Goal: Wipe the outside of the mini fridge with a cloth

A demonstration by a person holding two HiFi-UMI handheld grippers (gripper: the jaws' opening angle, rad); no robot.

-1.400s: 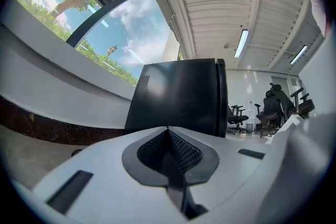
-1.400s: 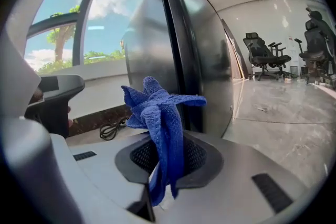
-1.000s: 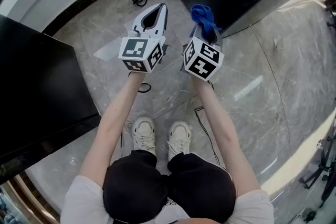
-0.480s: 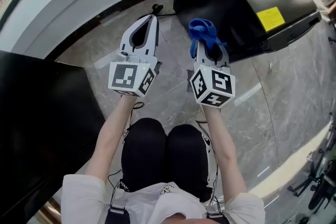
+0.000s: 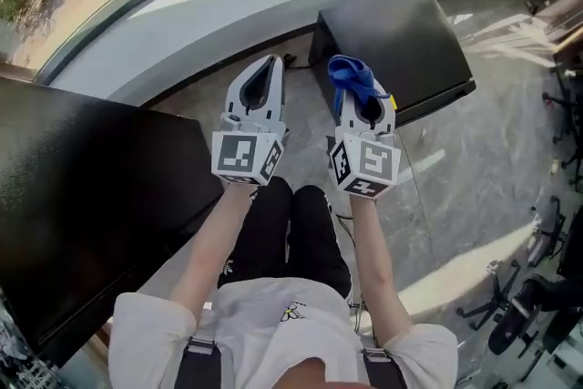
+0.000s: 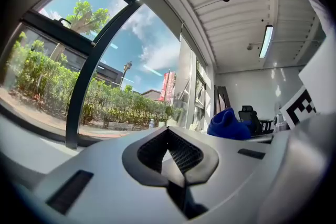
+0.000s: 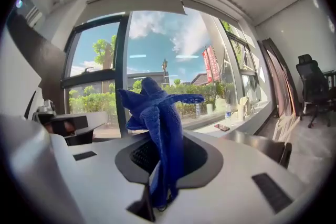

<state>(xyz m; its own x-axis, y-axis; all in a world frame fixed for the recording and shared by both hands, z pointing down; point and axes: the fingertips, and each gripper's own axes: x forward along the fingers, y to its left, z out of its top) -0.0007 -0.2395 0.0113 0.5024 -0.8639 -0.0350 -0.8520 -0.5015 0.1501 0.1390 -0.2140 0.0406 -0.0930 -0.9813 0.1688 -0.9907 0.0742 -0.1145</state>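
From the head view we look steeply down from above the person, close over the left gripper, the right gripper and the floor. In the left gripper view we sit right behind that gripper's jaws and face along them, tilted up toward the window and the ceiling. The right gripper view is set likewise on its own gripper. All three views share the blue cloth, and both gripper views share the window.

Grey, seemingly marble floor — tall sunlit windows.
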